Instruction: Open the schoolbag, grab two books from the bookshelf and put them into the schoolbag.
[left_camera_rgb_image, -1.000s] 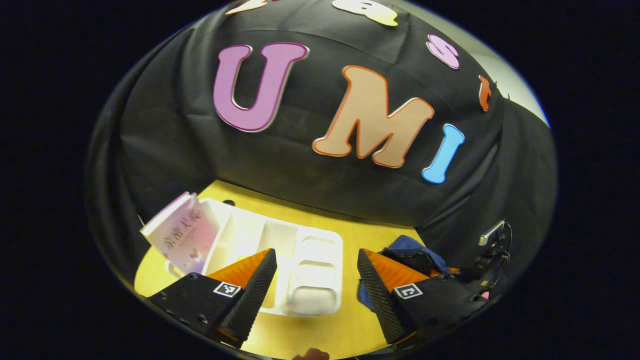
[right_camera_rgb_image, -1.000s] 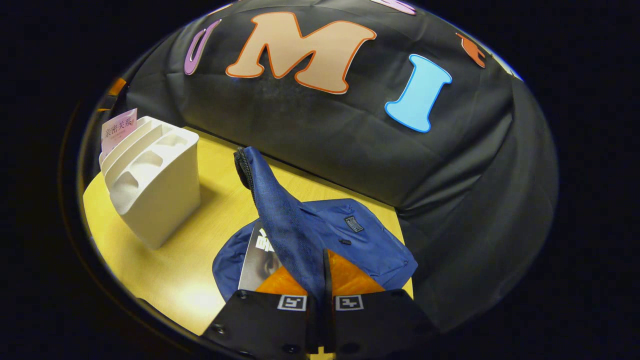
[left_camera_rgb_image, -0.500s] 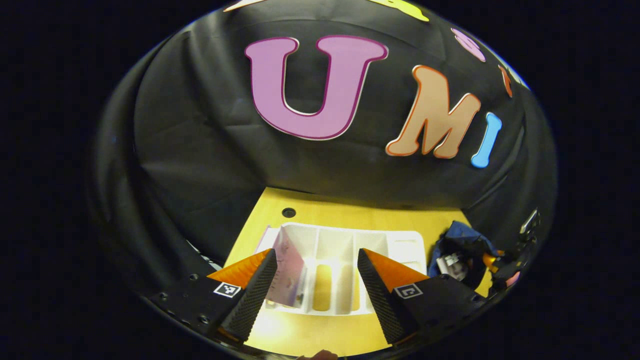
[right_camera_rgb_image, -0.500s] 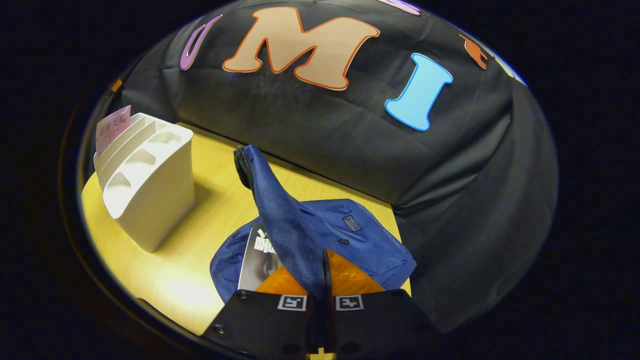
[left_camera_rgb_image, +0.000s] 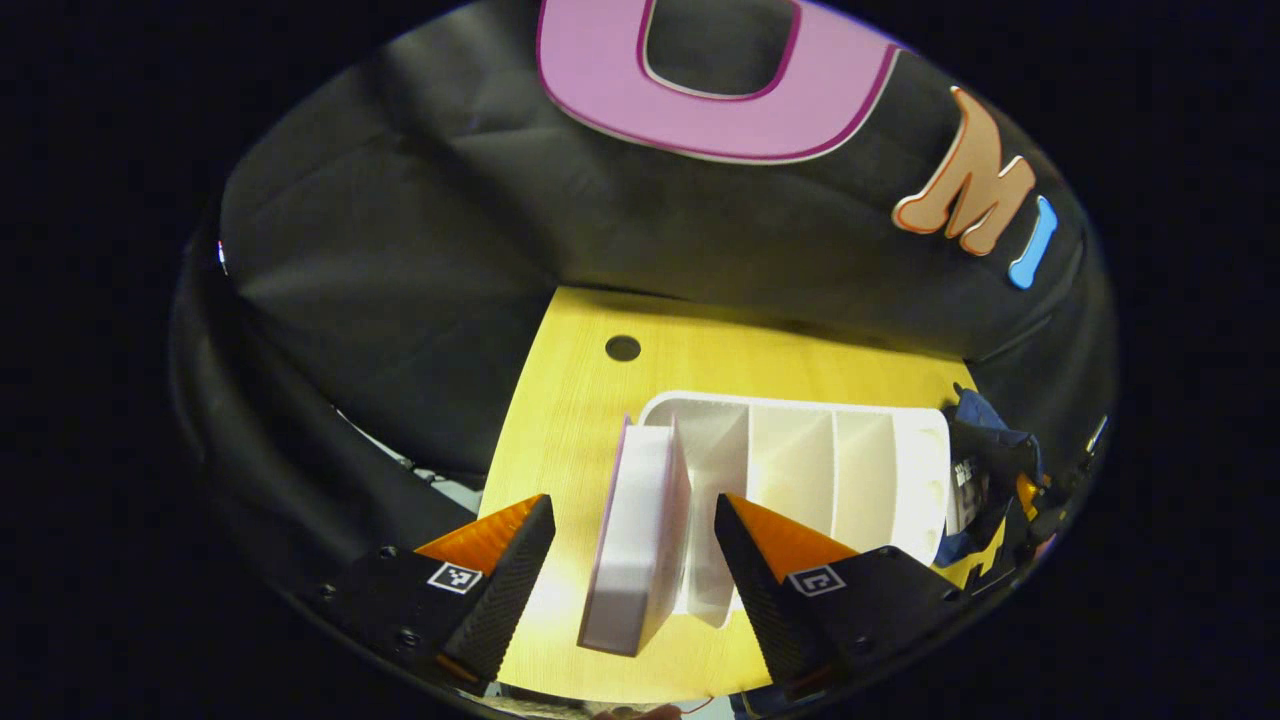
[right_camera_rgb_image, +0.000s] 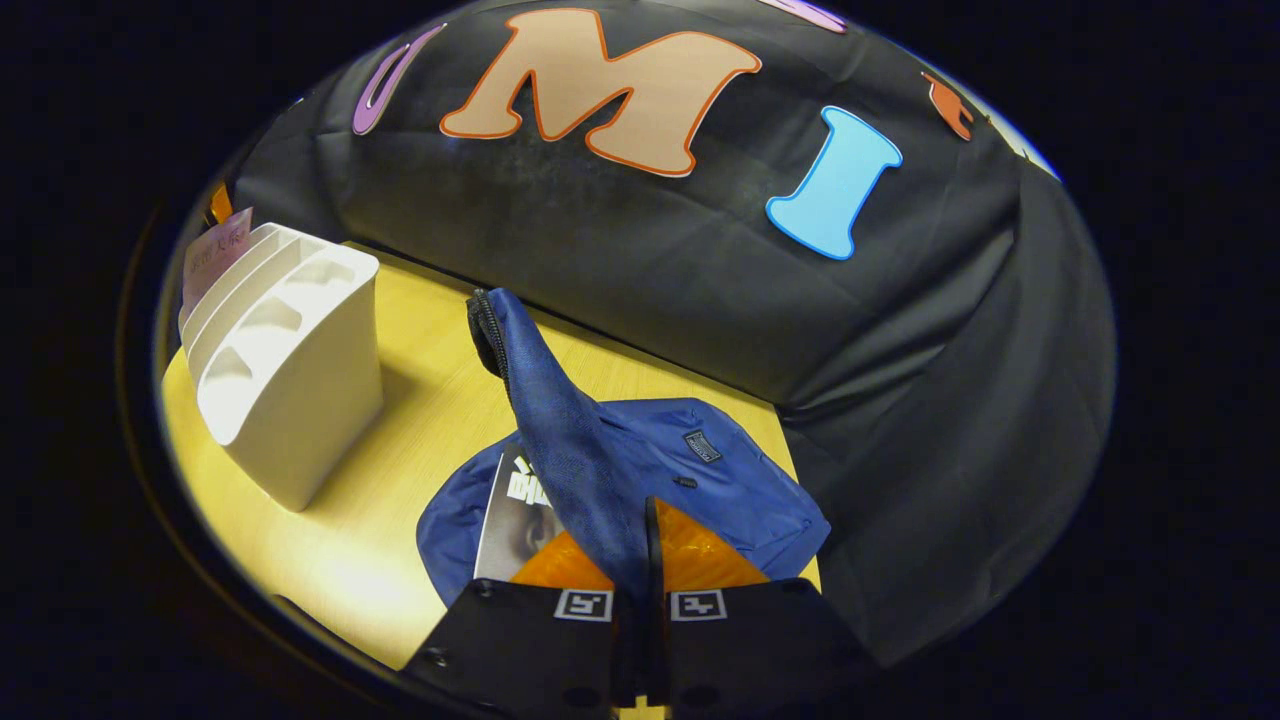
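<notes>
Light falls from overhead onto the yellow table (right_camera_rgb_image: 400, 470), leaving a soft glare patch near its front edge in the right gripper view. The bookshelf (right_camera_rgb_image: 290, 370) casts a mild shadow. Fisheye bending warps the edges; both views stay fairly sharp, surroundings dim

The table (left_camera_rgb_image: 580, 400) is yellow wood-grain, with a small dark round hole (left_camera_rgb_image: 623, 348) near its far edge. The bookshelf (left_camera_rgb_image: 800, 460) is plain white, turning cream in the right gripper view. The book (left_camera_rgb_image: 640, 530) in its end slot shows white page edges and a pale lilac cover, which reads as pink with dark print in the right gripper view. The schoolbag (right_camera_rgb_image: 640, 470) is deep blue with a fine woven texture, a black zip along its raised flap (right_camera_rgb_image: 530, 370), and a small dark patch. Inside it lies a grey-black book (right_camera_rgb_image: 515, 515) with white lettering.
</notes>
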